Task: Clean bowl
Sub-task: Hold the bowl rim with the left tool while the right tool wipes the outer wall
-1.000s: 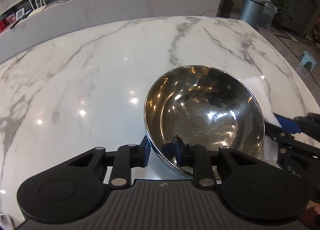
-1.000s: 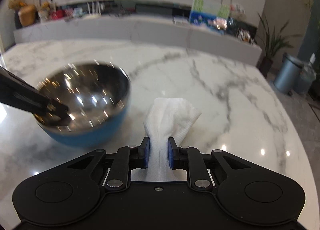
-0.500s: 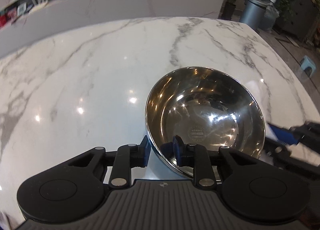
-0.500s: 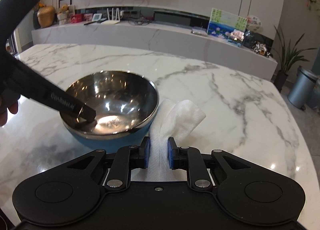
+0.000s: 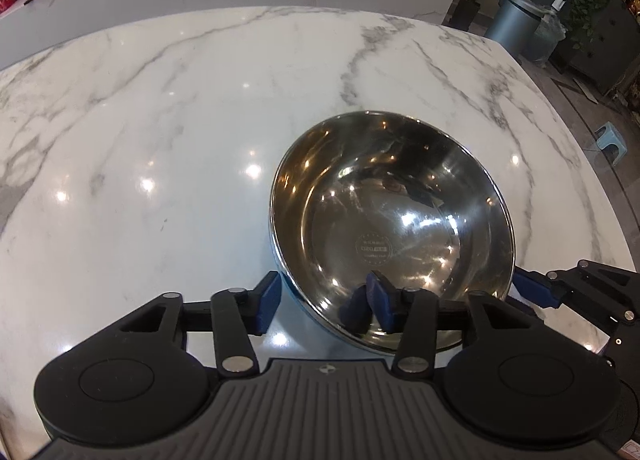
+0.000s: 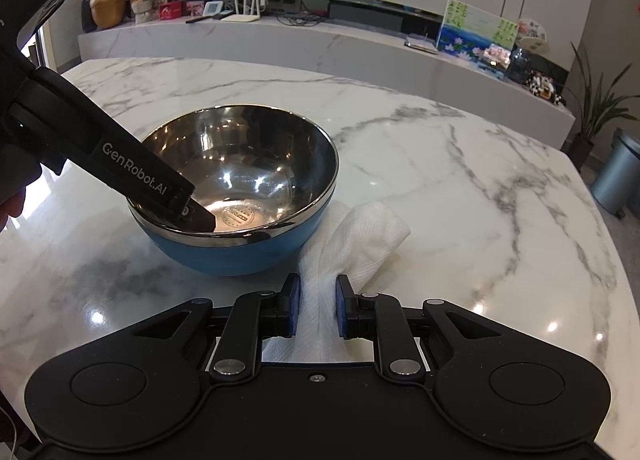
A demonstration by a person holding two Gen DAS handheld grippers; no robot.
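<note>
Clearly marked "GenRobot.AI", left gripper (image 6: 200, 216) jaws straddle the bowl (image 6: 240, 196) rim, right gripper (image 6: 316, 310) pinching tissue (image 6: 360, 244).

1. The bowl (image 6: 236, 196) is round and deep, shiny steel inside with a stamped round mark at its bottom, blue outside; it looks empty and sits upright on the marble table (image 6: 460, 188).
2. A white crumpled paper towel (image 6: 360, 244) lies on the table, touching the bowl's right side.

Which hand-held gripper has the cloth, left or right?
The right hand-held gripper: its fingers pinch the white cloth beside the bowl. The left hand-held gripper straddles the bowl's rim instead.
</note>
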